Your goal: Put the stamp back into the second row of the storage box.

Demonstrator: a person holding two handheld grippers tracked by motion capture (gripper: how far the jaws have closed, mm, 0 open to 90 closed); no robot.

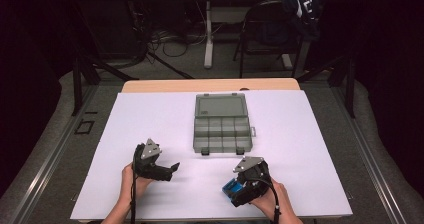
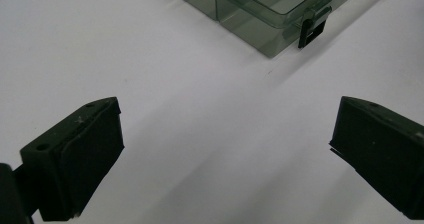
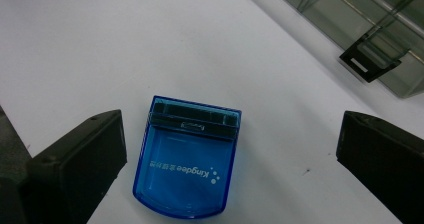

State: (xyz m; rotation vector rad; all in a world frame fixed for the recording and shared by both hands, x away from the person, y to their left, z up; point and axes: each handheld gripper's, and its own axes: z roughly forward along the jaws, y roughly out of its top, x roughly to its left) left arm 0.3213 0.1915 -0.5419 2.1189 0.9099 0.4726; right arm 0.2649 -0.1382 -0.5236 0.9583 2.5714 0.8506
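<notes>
At the left of the high view we see the left tongs (image 1: pixel 174 167), held in the person's left hand (image 1: pixel 131 180) low over the white desk (image 1: pixel 150 114), tips turned toward the middle. In the left gripper view their two black jaws stand wide apart with nothing but bare desk between them; the near corner of the smoky clear compartment box (image 2: pixel 260 9), with its dark latch (image 2: pixel 311 28), lies ahead of them and well apart.

Moving toward the centre of the high view, we find that compartment box (image 1: pixel 221 129) open, its lid (image 1: pixel 221 106) laid back flat on the far side and its divided tray nearer the person. It sits beyond both tongs and touches neither.

Further right, the right tongs (image 1: pixel 231 191) are held in the right hand (image 1: pixel 274 200) near the front edge of the desk. The blue clear case (image 1: pixel 232 188) lies flat on the desk just under their tips. In the right gripper view the blue clear case (image 3: pixel 189 156) lies between the wide-open jaws, much nearer the left jaw and seemingly just short of touching it, while a broad gap of desk separates it from the right jaw. The case bears white lettering and has a dark bar across its far end. At the upper right of that view we see a box latch (image 3: pixel 371 59), apart from the case.
</notes>
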